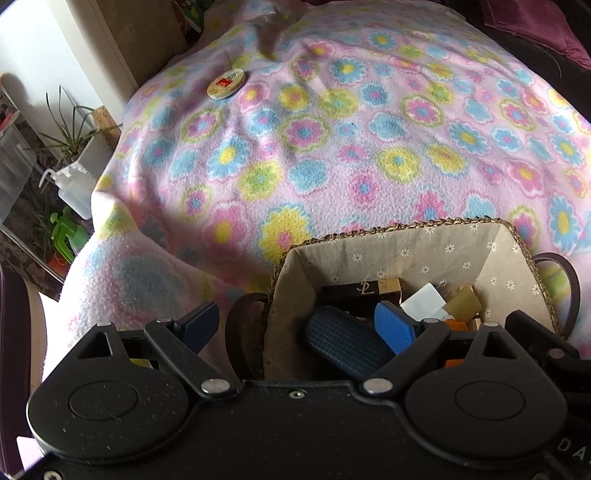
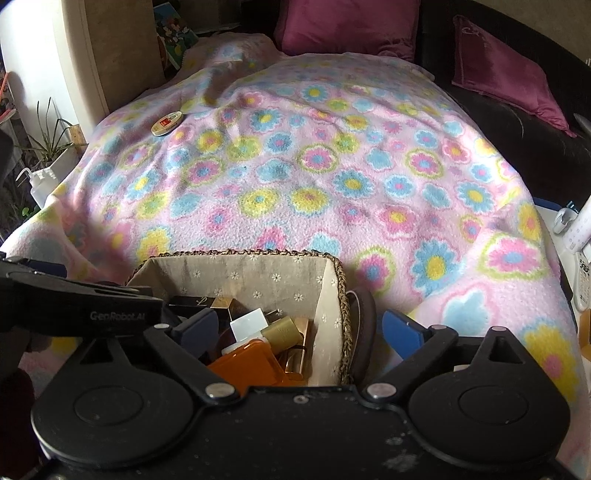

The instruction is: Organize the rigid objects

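Both grippers (image 1: 295,325) (image 2: 299,328) tilted over basket (image 2: 236,254)

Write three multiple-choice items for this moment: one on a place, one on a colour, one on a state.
1. Where does the round tin lie?
A. in the basket
B. on the flowered blanket, apart from the basket
C. between the right gripper's fingers

2. What colour are the cushions beyond the blanket?
A. magenta
B. green
C. white

3. How does the right gripper stand?
A. shut on the orange box
B. shut on the basket rim
C. open, gripping nothing

Answers: 1 B, the tin sits alone on the blanket, far beyond the basket. 2 A, both cushions are magenta. 3 C, its fingers stand wide apart, straddling the basket's right wall without pressing on anything.
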The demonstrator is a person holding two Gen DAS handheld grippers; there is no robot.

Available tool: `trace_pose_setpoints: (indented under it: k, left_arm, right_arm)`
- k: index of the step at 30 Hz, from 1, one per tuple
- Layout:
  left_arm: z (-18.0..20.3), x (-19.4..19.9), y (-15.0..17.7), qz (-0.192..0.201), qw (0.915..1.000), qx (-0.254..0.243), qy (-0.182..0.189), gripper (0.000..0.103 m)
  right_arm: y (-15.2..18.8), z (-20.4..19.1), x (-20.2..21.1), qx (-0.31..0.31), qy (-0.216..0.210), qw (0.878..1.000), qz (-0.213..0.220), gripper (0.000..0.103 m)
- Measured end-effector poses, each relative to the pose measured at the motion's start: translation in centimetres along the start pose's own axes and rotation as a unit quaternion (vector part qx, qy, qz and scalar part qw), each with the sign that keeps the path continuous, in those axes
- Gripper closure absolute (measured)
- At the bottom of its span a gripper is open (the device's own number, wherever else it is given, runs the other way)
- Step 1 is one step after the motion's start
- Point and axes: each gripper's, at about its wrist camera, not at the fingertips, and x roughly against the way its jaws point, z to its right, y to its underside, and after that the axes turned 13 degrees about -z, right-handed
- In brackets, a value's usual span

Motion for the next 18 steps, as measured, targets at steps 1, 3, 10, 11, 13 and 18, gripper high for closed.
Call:
trace_pose_setpoints:
  k: [1, 3, 10, 11, 13, 18]
  left_arm:
    - [-0.1, 0.0, 0.0, -0.002, 1.0000, 0.002, 0.002, 0.014]
    - [-0.2, 0.0, -0.1, -0.005, 0.9999, 0.008, 0.008, 0.014]
    - [-0.5, 0.1, 0.1, -0.012, 0.9997, 0.016, 0.014, 0.014]
    - [-0.5, 0.1, 0.1, -0.012, 0.9997, 0.017, 0.014, 0.014]
    - [-0.5, 0.1, 0.2, -0.014, 0.9997, 0.019, 0.012, 0.014]
    - [-0.6, 0.2, 0.3, -0.019, 0.9995, 0.021, 0.017, 0.014]
  right_arm:
    - [0.0, 0.0, 0.0, -0.001, -0.001, 1.000, 0.001, 0.004]
    - [-0.1, 0.1, -0.1, -0.002, -0.003, 1.000, 0.002, 0.002]
    - [-0.2, 0.7, -0.2, -0.024, -0.008, 1.000, 0.006, 0.001]
    - [-0.2, 0.8, -0.2, -0.027, -0.010, 1.000, 0.007, 0.001]
    - [-0.2, 1.0, -0.3, -0.035, -0.015, 0.999, 0.004, 0.001]
    - [-0.3, 1.4, -0.5, -0.051, -0.013, 0.999, -0.001, 0.001]
